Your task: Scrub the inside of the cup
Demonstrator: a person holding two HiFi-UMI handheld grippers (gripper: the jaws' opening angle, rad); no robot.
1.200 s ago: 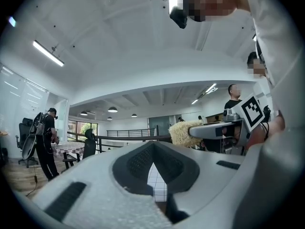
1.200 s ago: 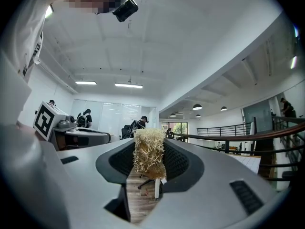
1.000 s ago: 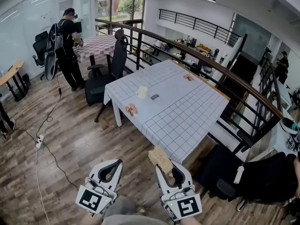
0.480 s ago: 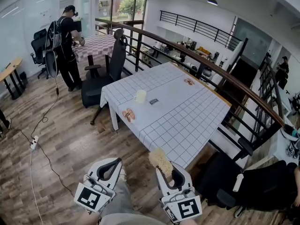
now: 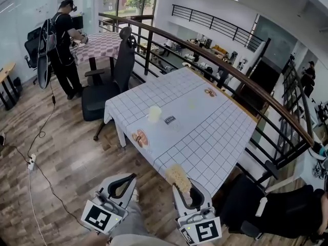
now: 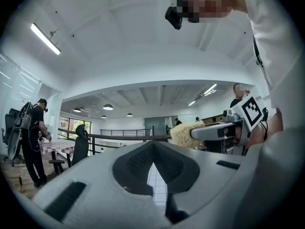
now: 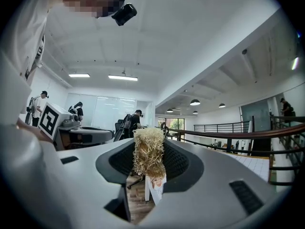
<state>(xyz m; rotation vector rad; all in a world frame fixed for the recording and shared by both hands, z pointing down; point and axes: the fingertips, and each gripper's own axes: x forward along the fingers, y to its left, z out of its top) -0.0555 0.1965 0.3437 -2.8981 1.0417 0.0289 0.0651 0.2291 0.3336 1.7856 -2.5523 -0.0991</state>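
Pale cream cylindrical cup — upright on white gridded table. Straw-coloured fibrous scrubber — clamped in right gripper.

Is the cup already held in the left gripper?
No, the left gripper is shut with nothing between its jaws, and the cup stands on the table.

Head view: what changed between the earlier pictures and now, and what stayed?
Both grippers came closer to the table; nothing was grasped or released. The right gripper stays shut on the loofah scrubber, the left gripper shut and empty; the cup keeps its place.
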